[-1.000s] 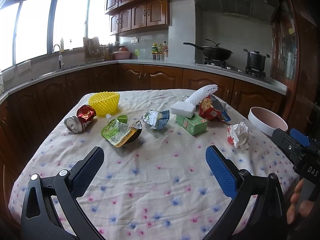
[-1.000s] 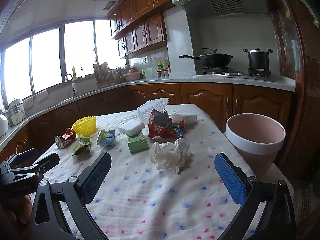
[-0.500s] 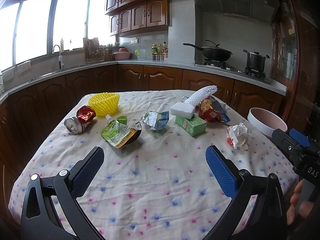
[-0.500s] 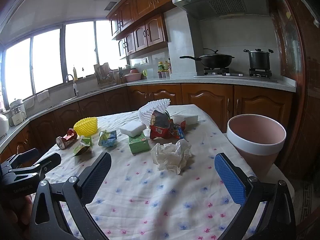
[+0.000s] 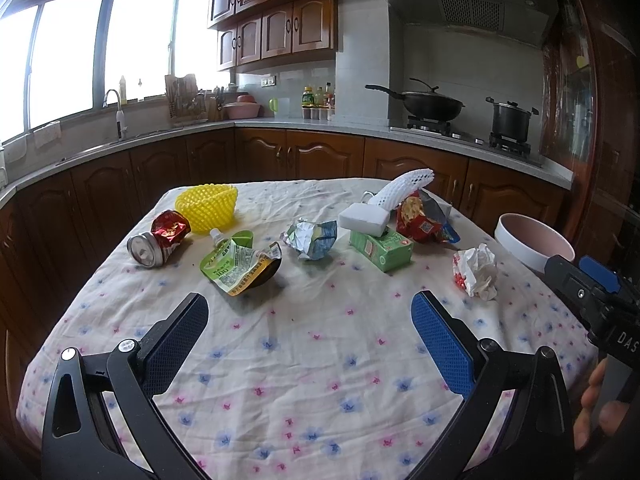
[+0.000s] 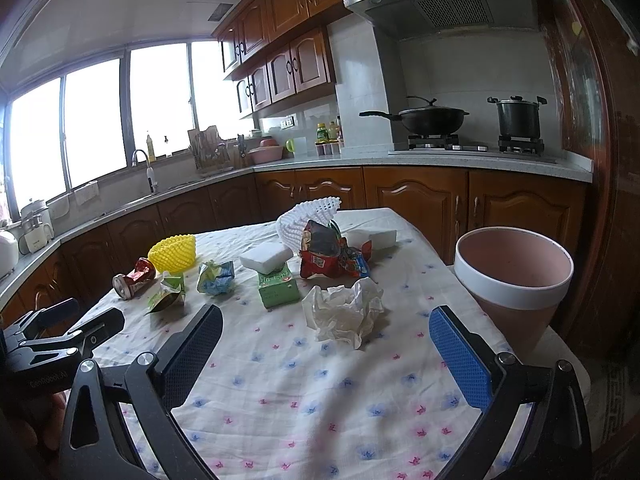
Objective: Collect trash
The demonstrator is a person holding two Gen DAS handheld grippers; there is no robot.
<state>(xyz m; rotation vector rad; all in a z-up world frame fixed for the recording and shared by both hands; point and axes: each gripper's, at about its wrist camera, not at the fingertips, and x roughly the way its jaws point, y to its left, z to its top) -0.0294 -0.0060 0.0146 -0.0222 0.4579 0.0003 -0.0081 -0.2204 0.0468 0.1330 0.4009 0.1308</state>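
Observation:
Trash lies across a floral tablecloth: a crumpled white tissue [image 6: 344, 314] [image 5: 476, 272], a green carton [image 6: 277, 289] [image 5: 382, 249], a red snack bag [image 6: 330, 256] [image 5: 420, 222], a crumpled wrapper [image 5: 311, 238], a green pouch [image 5: 240, 266] and a crushed can [image 5: 158, 238]. A pink bin [image 6: 514, 284] [image 5: 534, 242] stands at the table's right edge. My right gripper [image 6: 326, 334] is open, just short of the tissue. My left gripper [image 5: 310, 322] is open over bare cloth, nearer than the pouch.
A yellow mesh basket [image 5: 208, 206], a white sponge block [image 5: 364, 218] and white foam netting [image 5: 404, 188] sit toward the table's far side. Kitchen counters, a stove with a wok [image 5: 428, 106] and a pot [image 5: 510, 120] lie beyond. A hand [image 5: 596, 404] holds the right gripper's handle.
The right gripper has crept a little closer to the tissue. The left gripper has barely moved. Both stay open.

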